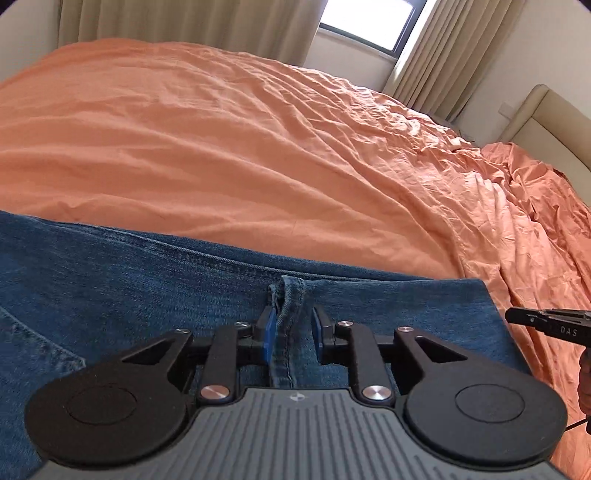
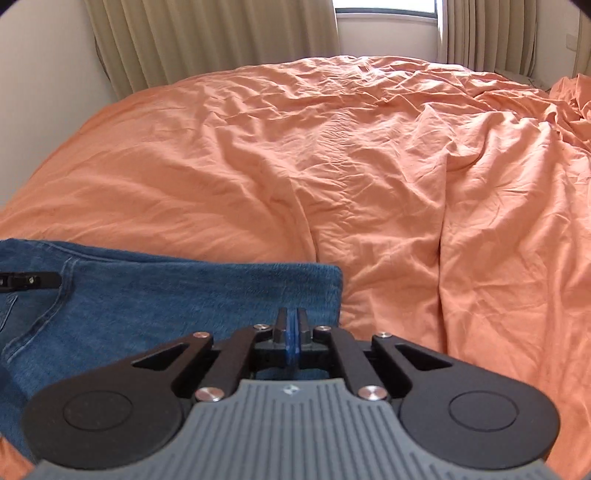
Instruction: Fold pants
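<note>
Blue denim pants point(image 1: 110, 288) lie flat on the orange bed cover, across the lower part of both views. In the left wrist view my left gripper point(image 1: 293, 325) sits low over the denim with its jaws a little apart. A raised denim fold point(image 1: 290, 295) stands between the pads, next to the left one, and the pads do not clamp it. In the right wrist view my right gripper point(image 2: 292, 325) is shut, pads together, just above the pants point(image 2: 166, 295) near their right edge point(image 2: 338, 291). I see no cloth pinched in it.
The wrinkled orange bed cover point(image 2: 332, 166) spreads beyond the pants to the far and right sides. Bunched orange bedding point(image 1: 535, 192) and a beige headboard point(image 1: 546, 114) lie at the right. Curtains point(image 2: 207, 40) and a window point(image 1: 365, 22) stand behind the bed.
</note>
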